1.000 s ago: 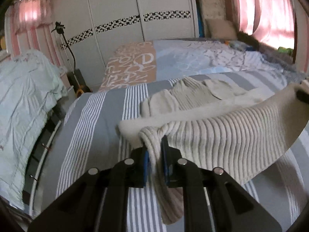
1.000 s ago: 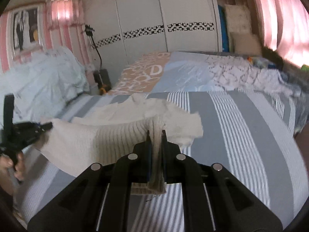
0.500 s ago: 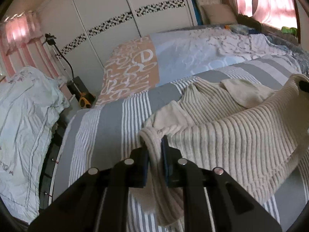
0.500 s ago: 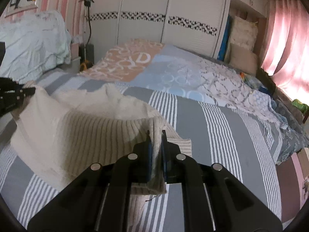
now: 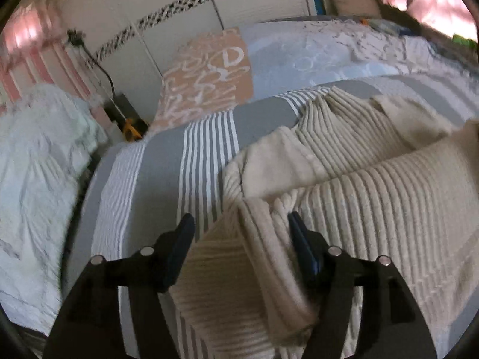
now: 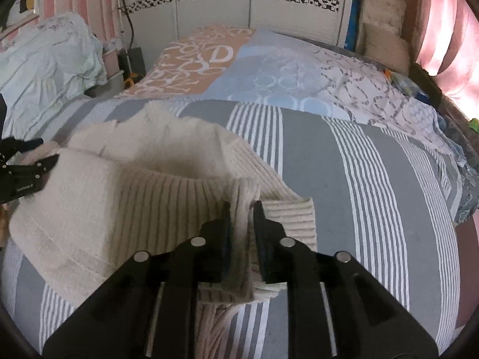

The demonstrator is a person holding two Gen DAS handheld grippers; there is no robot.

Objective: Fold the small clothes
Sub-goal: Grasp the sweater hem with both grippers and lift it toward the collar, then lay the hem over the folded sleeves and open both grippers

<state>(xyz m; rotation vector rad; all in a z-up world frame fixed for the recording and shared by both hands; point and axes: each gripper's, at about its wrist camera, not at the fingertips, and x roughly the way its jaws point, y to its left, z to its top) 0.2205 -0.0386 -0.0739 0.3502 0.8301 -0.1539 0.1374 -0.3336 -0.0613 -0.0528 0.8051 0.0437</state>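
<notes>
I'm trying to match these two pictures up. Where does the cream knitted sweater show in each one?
Left wrist view: the cream ribbed sweater fills the right half, its edge lying between the spread left tongs.
Right wrist view: it lies left of centre and low, a fold pinched in the right tongs.
Shared landmark: the orange bedding panel with the white letter D farther up the bed.

Dim, pink window glow (right), blurred edges

Black gripper (image 5: pixel 241 224), blue pads (image 5: pixel 304 243), silver screws.
</notes>
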